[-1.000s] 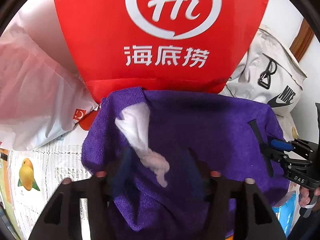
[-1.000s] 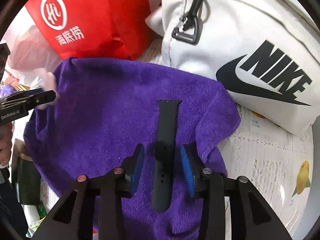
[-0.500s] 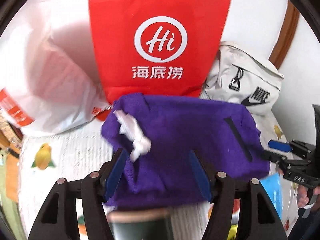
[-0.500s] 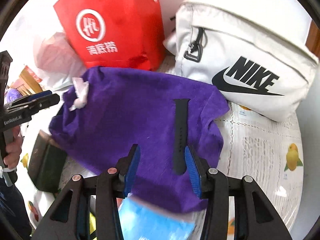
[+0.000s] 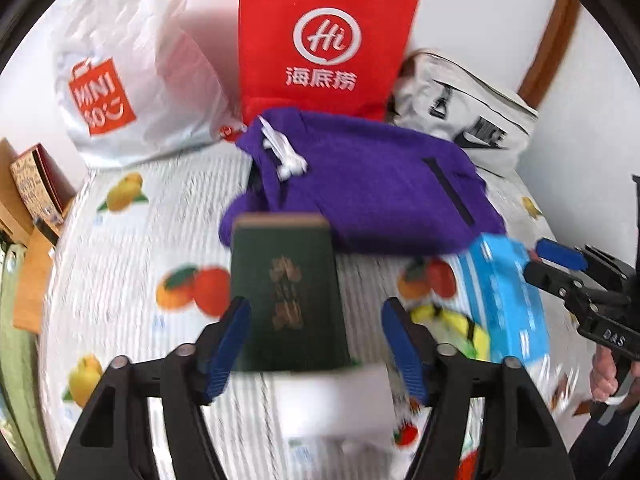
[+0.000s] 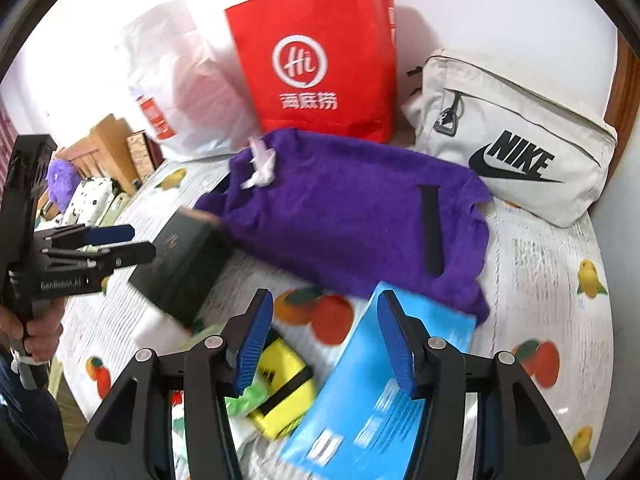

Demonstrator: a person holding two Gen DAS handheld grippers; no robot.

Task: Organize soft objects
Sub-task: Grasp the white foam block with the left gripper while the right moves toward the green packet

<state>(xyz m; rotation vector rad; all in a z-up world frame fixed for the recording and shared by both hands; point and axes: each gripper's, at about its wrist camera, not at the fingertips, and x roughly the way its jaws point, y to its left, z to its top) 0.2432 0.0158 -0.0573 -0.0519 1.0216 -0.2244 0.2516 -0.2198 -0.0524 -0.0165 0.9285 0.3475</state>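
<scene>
A purple towel (image 5: 360, 184) (image 6: 344, 216) lies spread on the fruit-print tablecloth. A crumpled white tissue (image 5: 286, 156) (image 6: 260, 168) sits on its left end and a black watch strap (image 5: 452, 192) (image 6: 432, 232) on its right part. My left gripper (image 5: 316, 344) is open and empty, above a dark green box (image 5: 288, 292) (image 6: 180, 264) in front of the towel. My right gripper (image 6: 326, 340) is open and empty, above a blue packet (image 6: 384, 384) (image 5: 508, 300).
A red Hi bag (image 5: 324, 36) (image 6: 316, 60), a white Miniso bag (image 5: 132, 64) and a white Nike bag (image 6: 516, 136) (image 5: 468, 120) stand behind the towel. A yellow object (image 6: 280, 388) and a white box (image 5: 336, 400) lie near the front edge.
Both grippers have pulled back and up from the towel, leaving the tissue and the strap lying on it. The green box, blue packet and yellow object have come into view.
</scene>
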